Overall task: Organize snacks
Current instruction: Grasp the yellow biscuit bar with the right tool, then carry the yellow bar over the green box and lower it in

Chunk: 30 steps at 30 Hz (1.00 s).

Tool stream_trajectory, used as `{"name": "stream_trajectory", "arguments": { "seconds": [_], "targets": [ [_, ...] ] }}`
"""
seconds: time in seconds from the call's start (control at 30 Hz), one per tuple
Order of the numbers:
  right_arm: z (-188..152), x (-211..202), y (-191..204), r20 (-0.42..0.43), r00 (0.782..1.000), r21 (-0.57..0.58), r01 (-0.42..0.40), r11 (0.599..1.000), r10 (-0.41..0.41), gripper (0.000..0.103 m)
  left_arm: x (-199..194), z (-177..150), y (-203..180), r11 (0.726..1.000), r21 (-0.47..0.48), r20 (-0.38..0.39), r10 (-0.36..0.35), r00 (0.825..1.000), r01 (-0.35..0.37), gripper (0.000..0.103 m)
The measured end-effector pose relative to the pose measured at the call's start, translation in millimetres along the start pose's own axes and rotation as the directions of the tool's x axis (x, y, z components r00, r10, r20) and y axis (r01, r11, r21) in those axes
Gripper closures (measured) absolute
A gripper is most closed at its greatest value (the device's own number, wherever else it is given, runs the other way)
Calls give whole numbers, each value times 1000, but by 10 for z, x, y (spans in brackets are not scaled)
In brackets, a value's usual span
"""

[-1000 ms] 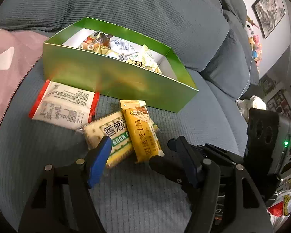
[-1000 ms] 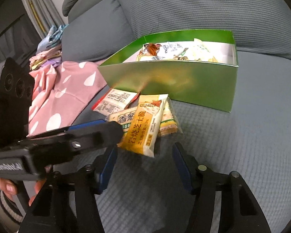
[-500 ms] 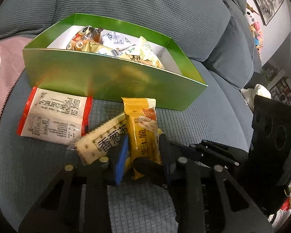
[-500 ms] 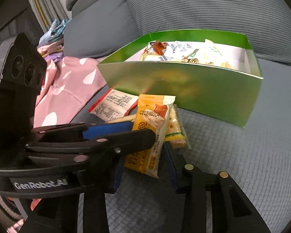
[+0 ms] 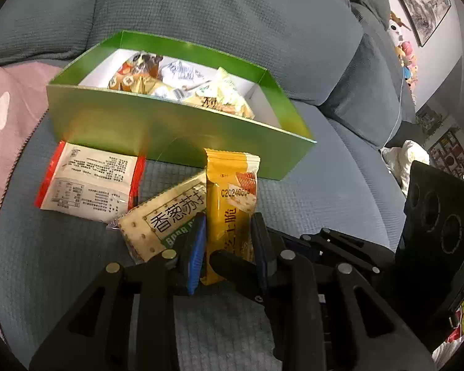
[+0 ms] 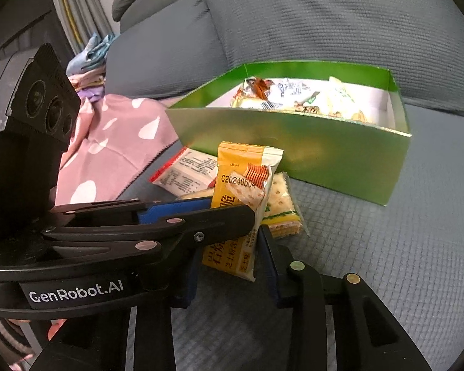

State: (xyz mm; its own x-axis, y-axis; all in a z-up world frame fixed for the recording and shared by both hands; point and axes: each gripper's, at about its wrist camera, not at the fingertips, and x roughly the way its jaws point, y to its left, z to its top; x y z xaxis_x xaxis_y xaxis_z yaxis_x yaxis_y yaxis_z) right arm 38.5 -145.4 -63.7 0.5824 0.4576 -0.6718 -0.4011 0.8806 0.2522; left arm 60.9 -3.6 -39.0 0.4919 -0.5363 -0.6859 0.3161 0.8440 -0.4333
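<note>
A: The yellow snack packet (image 5: 232, 213) — where does it sit against the left gripper (image 5: 229, 244)?

B: Right between its blue pads, lower half pinched, top edge standing up ahead of the fingertips toward the green box (image 5: 170, 130). A second ago that claw was spread wide with the packet lying flat in front of it; now it is pressed onto the packet.

A: And the right gripper (image 6: 229, 266)?

B: It comes in from the other side. In its own view the packet (image 6: 244, 207) runs between its two blue pads, which have narrowed since a second ago, but the left tool's finger crosses in front, so I cannot tell whether they actually press it.

A: What lies around the claws?

B: Just left of the left claw, partly under the packet, the soda cracker pack (image 5: 167, 219). Further left and ahead, the white sachet with red ends (image 5: 89, 182), close to the box's front wall. Both lie where they did before. Beyond them the box holds more wrapped snacks (image 5: 182, 86). All of it rests on the grey sofa seat (image 5: 324, 191), with the pink spotted cloth (image 6: 114, 142) off to the left.
</note>
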Motion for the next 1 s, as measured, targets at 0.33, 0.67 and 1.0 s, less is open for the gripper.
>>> {"name": "stream_trajectory", "arguments": {
  "seconds": [0.33, 0.67, 1.0],
  "targets": [
    [18, -333, 220, 61, 998, -42, 24, 999, -21, 66, -295, 9, -174, 1000, 26, 63, -5, 998, 3, 76],
    [37, -563, 375, 106, 994, -69, 28, 997, -20, 66, -522, -11, -308, 999, 52, 111, -3, 994, -2, 76],
    [71, -754, 443, 148, 989, -83, 33, 996, -21, 66, -628, 52, -439, 997, 75, 140, 4, 990, -15, 76]
  ]
}}
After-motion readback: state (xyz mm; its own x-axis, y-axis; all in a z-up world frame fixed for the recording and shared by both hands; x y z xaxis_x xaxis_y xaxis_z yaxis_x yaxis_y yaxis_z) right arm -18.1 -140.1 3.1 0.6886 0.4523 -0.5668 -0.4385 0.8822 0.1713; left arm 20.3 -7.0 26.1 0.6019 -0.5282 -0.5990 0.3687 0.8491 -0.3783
